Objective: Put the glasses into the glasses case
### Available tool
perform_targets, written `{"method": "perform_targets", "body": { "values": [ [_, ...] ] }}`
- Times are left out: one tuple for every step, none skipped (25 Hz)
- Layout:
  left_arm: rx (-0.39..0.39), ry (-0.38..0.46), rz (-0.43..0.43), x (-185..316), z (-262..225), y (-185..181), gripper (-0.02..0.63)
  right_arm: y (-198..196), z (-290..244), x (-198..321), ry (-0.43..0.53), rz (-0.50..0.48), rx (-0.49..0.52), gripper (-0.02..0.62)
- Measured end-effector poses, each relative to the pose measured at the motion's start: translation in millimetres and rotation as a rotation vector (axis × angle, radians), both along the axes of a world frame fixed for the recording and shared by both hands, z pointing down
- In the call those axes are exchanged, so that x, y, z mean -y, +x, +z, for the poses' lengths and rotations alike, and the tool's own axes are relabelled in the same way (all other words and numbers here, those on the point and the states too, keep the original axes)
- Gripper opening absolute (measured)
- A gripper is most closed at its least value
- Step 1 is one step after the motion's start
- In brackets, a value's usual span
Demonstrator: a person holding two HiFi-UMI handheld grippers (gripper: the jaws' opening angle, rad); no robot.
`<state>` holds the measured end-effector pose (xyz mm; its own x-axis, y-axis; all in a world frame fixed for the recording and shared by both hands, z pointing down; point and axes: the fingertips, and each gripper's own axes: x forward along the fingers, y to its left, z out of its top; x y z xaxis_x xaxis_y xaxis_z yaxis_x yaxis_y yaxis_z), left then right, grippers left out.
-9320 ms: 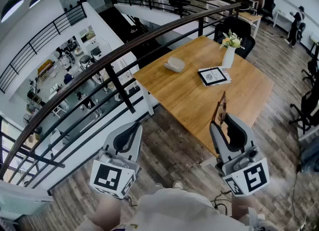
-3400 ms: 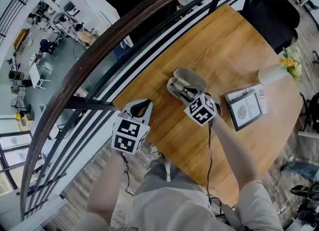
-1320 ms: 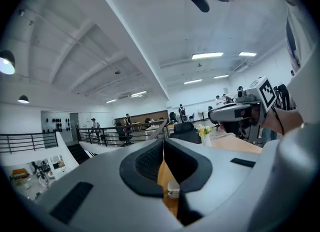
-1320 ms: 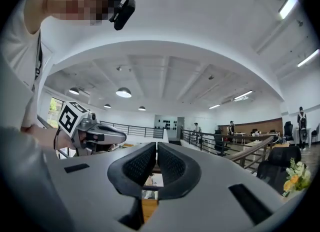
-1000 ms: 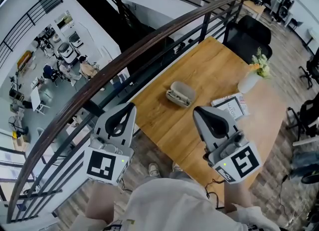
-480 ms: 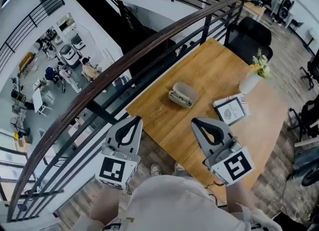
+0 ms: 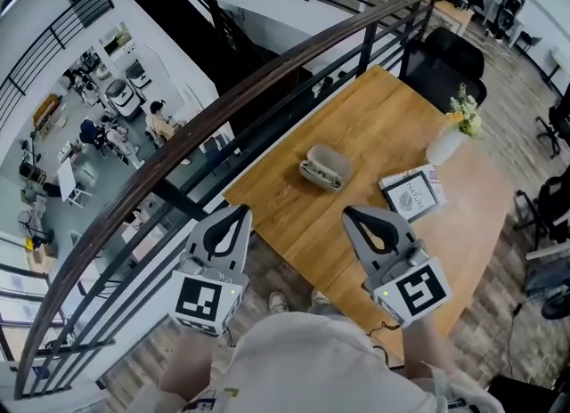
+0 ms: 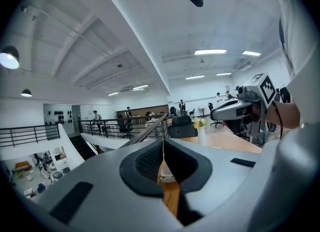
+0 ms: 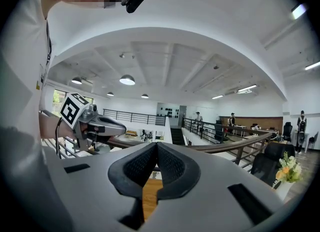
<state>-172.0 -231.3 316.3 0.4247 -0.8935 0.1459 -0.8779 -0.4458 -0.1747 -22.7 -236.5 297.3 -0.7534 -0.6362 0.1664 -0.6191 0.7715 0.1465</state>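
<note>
- Glasses case [image 7: 326, 167] sat open on the wooden table [image 7: 392, 109]. Dark frames, which I took for the glasses [image 7: 317, 174], lay in its lower shell. Detail was too small to be certain they were fully seated.
- Left gripper [image 7: 238, 211] and right gripper [image 7: 350, 214] were both held well short of the case, on the person's side of it. The left one was off the table edge and the right one just over the near edge.
- Jaws: the left pair was pressed together with nothing between them. The right pair was likewise closed and empty, pads [image 9: 170, 163] meeting at the tip.
- Booklet [image 7: 412, 193] lay to the right of the case, with the vase of flowers [image 7: 443, 144] beyond the booklet. Neither crowded the case.
- Judgement: placing looked done, and the lid, if wanted shut, had not been folded down.
- To do that well:
  - Approach the case low and level.
  - Brace the lower shell with one closed gripper so it cannot skate on the smooth wood.
  - Tip the lid over with the other, slowly.
  - Check first that no temple arm stands above the rim, or the lid will pinch it.
</note>
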Motion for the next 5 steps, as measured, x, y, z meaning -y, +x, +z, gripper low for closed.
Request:
{"method": "perform_targets", "body": {
  "values": [
    [0.0,-0.001,0.001,1.9,-0.5,2.9,0.021,3.3,-0.4,2.5,-0.002,0.002,-0.001,0.026],
    [0.002,0.001,0.0,3.3,-1.0,4.8,0.021,5.6,-0.5,4.1,-0.003,0.004,-0.002,0.026],
    [0.004,0.003,0.0,4.1,-1.2,5.9,0.021,7.1,-0.4,5.0,-0.004,0.006,-0.004,0.026],
    [0.007,0.005,0.0,4.6,-1.2,6.7,0.021,8.2,0.0,5.5,-0.005,0.008,-0.007,0.026],
    [0.009,0.006,0.001,5.0,-1.1,7.5,0.021,9.1,0.5,5.8,-0.007,0.011,-0.01,0.026]
  ]
}}
